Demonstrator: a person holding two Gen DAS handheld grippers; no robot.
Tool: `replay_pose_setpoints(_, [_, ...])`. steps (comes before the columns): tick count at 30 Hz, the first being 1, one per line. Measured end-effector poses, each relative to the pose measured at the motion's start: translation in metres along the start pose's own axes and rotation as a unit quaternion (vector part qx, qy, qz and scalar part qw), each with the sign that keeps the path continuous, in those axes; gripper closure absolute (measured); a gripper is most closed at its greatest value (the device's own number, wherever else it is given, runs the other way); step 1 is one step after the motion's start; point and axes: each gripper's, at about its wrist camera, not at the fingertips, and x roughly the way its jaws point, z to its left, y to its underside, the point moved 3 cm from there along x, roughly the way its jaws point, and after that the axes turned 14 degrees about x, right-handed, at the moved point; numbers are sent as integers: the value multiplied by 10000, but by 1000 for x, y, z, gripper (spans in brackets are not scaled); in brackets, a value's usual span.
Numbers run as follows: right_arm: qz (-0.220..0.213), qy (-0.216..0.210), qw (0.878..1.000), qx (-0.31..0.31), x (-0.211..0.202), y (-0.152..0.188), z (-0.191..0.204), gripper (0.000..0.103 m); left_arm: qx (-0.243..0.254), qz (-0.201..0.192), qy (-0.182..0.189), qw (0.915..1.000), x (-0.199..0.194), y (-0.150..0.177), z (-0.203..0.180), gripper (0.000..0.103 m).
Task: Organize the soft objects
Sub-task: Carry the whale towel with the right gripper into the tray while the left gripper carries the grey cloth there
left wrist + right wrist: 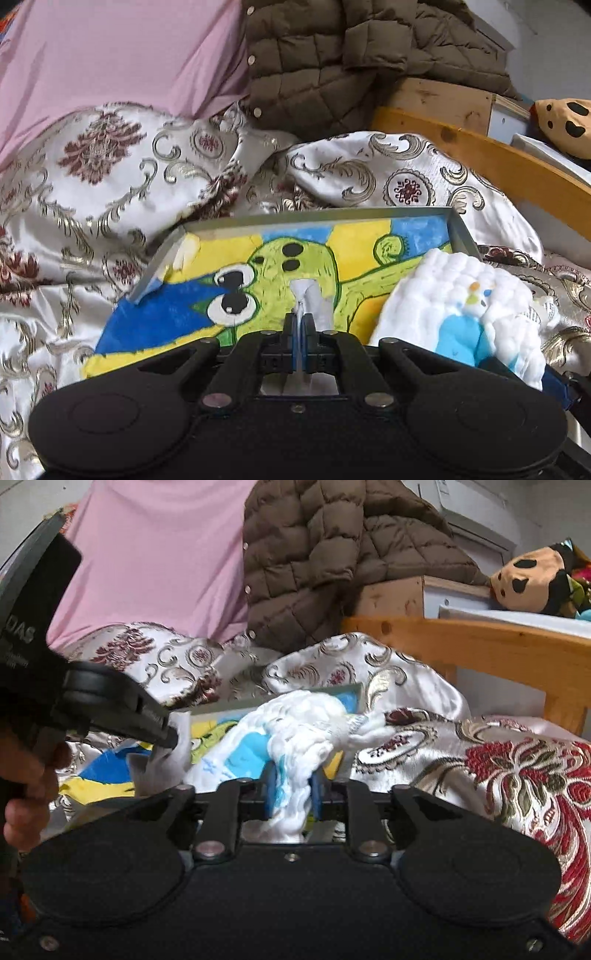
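**A:** Where is the white cloth with the blue print?

**B:** The white quilted cloth (295,734) is bunched up over the right edge of the shallow grey tray (460,230), partly lying on the cartoon towel (258,280) that lines the tray. Its near end runs between the blue pads of the right tongs (293,794), which are pinched narrowly on that fold.

**A:** And the left tongs?

**B:** The left tongs (300,325) are nearly closed, with a thin strip of pale fabric (308,295) caught between their pads, just above the green figure on the cartoon towel. In the right wrist view they come in from the left of the tray, and a hand (27,771) grips their handle.

**A:** What is the tray sitting on?

**B:** On a bed spread with a white satin cover (110,177) patterned in gold scrolls and dark red flowers. Behind the tray lie a pink sheet (118,59) and a brown quilted jacket (332,62). To the right of the tray runs the wooden bed frame (498,166), with a spotted plush toy (532,579) beyond it.
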Motion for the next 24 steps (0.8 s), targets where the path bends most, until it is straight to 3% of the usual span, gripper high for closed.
replay_pose_setpoints(5, [-67,0,10000,52,-7,-10,-7,61,-104,-51,-98,9999,-15,-3,-2,87])
replay_pose_setpoints(13, [-325,-76,9992,210,-59,-25,-5,46,-80,-354,-287,9989,-63,-12,-2,65])
replay_pose_setpoints(21, [-794,-211,9965,163,-121,-50,-4,21,65,-1125,-598,9918,-152,-18,-9,34])
replay_pose_setpoints(24, [-1031,-259,9943,118,-151,-57,-4,4,52,-1439,-699,9871,-190,-14,-10,25])
